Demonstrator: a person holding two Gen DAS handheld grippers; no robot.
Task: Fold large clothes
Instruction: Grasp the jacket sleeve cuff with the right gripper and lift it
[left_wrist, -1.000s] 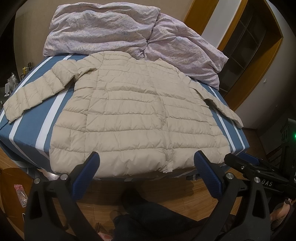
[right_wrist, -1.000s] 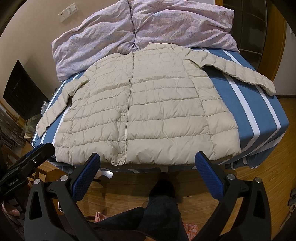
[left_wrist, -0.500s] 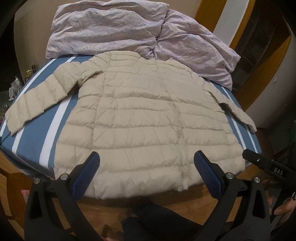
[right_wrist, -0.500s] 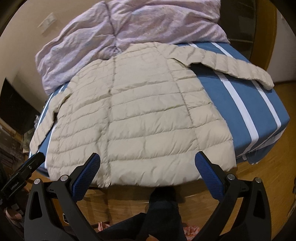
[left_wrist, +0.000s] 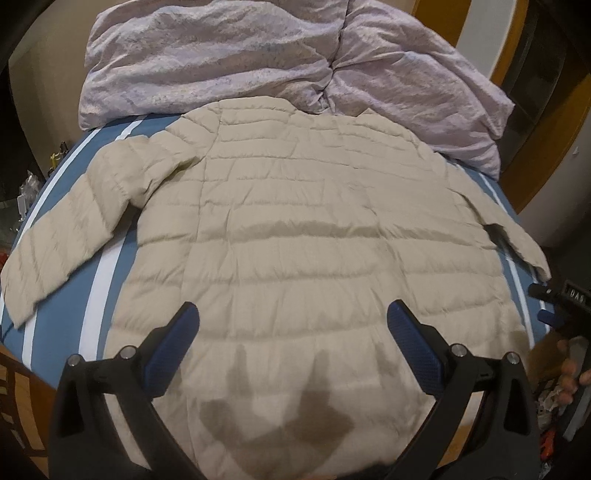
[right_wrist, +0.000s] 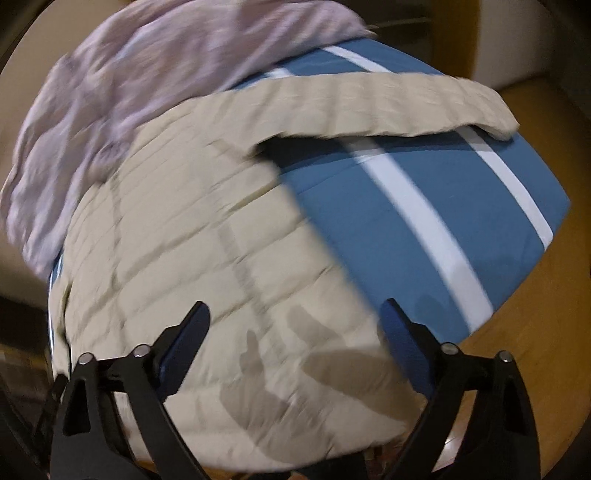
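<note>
at the near edge of the bed (left_wrist: 59, 325), the left hand-held gripper (left_wrist: 293, 332) hangs over the hem of the jacket (left_wrist: 295, 229) with its jaws wide apart and nothing between them; its shadow falls on the fabric just below. the right hand-held gripper (right_wrist: 295, 325) hangs over the hem nearer the jacket's right side seam. its jaws are closing from a wide spread, with no fabric between the pads, so it holds nothing yet.

the jacket is a pale quilted puffer, spread flat across the blue striped bed cover. the hem lies at the near bed edge, the collar at the far end. one sleeve (left_wrist: 66, 236) lies out to the left, the other sleeve (right_wrist: 369, 103) out to the right, both resting on the cover.

handling, as a judgement: the jacket is probably light, soft and springy. the shell looks smooth and may slide on the cover or slip from the pads. the padding will likely resist a sharp crease and puff back. take hold at the hem corners or the sleeve cuffs, pinching through both layers on a stitched seam line, where the filling is thinnest.

beyond the collar, a crumpled lilac duvet (left_wrist: 229, 59) is heaped against the far wall, touching the jacket's shoulders.
</note>
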